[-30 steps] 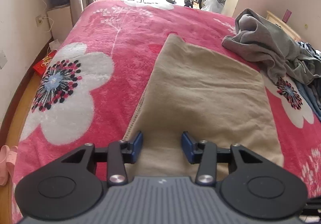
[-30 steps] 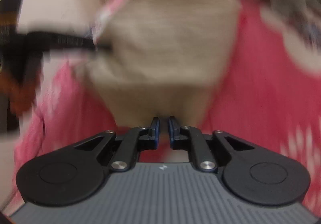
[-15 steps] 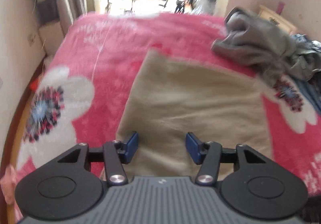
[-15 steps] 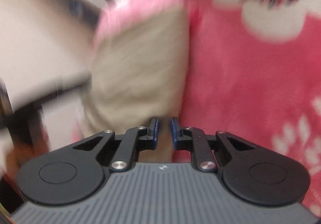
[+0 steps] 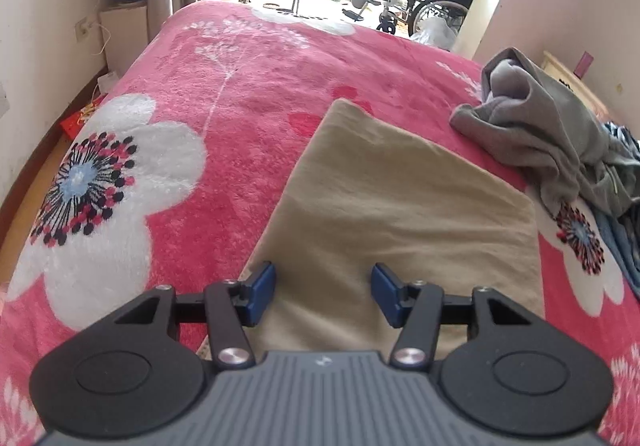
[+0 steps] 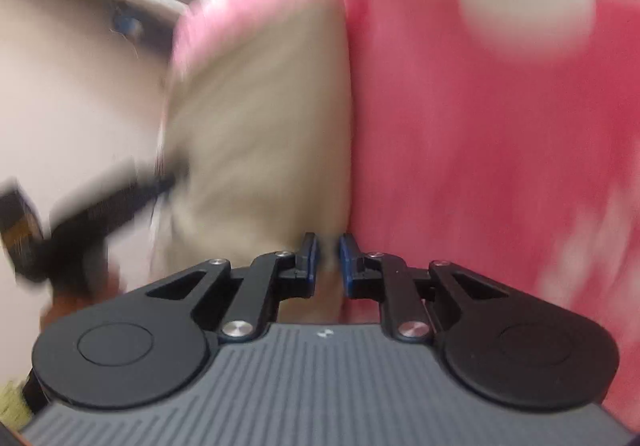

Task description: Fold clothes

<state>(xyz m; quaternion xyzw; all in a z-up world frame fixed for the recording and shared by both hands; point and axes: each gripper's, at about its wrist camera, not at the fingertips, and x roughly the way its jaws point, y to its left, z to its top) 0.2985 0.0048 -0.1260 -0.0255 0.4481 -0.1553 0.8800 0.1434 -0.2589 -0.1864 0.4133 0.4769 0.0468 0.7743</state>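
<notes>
left gripper [image 5: 323,294] open about halfway, blue pads [image 5: 262,292] spread apart, nothing pinched; hovering over near end of tan cloth [image 5: 404,214]. cloth lying flat and folded on pink flowered blanket [image 5: 240,114], long edge running away toward doorway, left pad right at its left edge. pile of grey clothes [image 5: 548,130] heaped on blanket to the right, apart from tan cloth, overlapping blue garment [image 5: 624,242] at the edge. wheelchair [image 5: 436,2] in bright room beyond. right wrist view heavily blurred. right gripper [image 6: 329,260] nearly closed, narrow gap between pads, sitting at right edge of tan cloth [image 6: 260,134] where it meets blanket [image 6: 480,166]; cannot tell whether fabric is pinched. left gripper's dark shape [image 6: 108,206] visible at left.
</notes>
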